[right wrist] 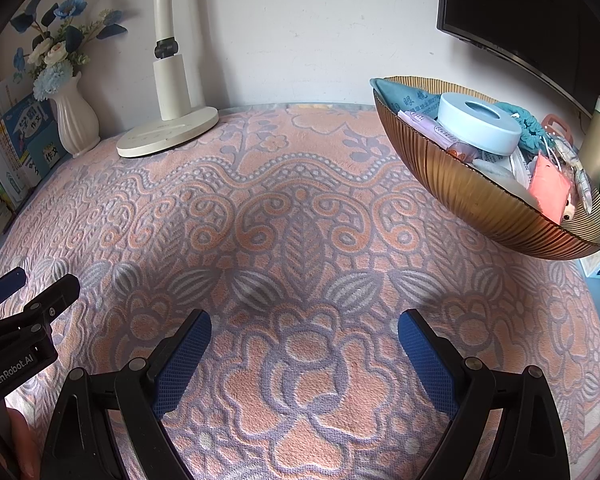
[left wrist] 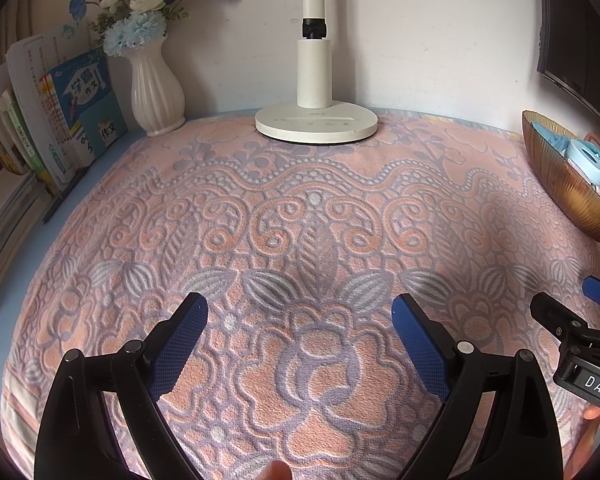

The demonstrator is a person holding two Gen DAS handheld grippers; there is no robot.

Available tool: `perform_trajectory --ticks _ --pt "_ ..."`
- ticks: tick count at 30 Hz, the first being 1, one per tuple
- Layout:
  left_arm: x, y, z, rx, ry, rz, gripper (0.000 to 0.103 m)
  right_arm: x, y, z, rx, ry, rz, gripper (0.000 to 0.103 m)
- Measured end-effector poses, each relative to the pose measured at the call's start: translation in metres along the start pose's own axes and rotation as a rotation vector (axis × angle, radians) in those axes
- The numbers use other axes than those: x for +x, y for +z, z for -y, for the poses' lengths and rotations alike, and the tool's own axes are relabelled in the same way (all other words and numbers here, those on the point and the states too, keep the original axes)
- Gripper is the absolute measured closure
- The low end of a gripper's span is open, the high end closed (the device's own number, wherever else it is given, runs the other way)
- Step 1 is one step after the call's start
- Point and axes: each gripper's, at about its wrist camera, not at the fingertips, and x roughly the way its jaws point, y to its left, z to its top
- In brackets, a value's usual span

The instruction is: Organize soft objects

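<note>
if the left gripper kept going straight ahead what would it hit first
Most likely the towel it hovers over; nothing lies between the open left gripper and the lamp base farther on. Depth is hard to judge.

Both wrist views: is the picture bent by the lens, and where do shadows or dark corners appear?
Left wrist view: fisheye bends the towel edges into a curve; corners go black; soft shadow lies ahead of the open left gripper. Right wrist view: same curving, the bowl looks tilted; a shadow band crosses the towel before the open right gripper; focus is sharp.
</note>
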Motion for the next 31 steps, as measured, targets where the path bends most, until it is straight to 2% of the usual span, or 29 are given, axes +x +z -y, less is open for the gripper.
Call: perform_trajectory --ticks 21,24,29,31 --pt "-0.003 0.0 0.002 0.035 -0.005 0.018 0.01 -0.003 -0.005 -0.002 0.002 0.001 -0.012 0.009" --pt "-0.007 0.001 0.003 0.04 -0.002 0.043 0.009 -0.002 -0.004 -0.002 0.003 0.001 -0.011 0.009" --pt "-0.021 -0.002 0.004 0.047 0.013 0.13 0.009 -0.001 -0.003 -0.002 0.003 0.003 -0.014 0.009" --pt "-0.018 -0.001 0.005 0.05 0.022 0.113 0.009 -0.001 -0.004 -0.003 0.003 0.004 -0.014 0.009"
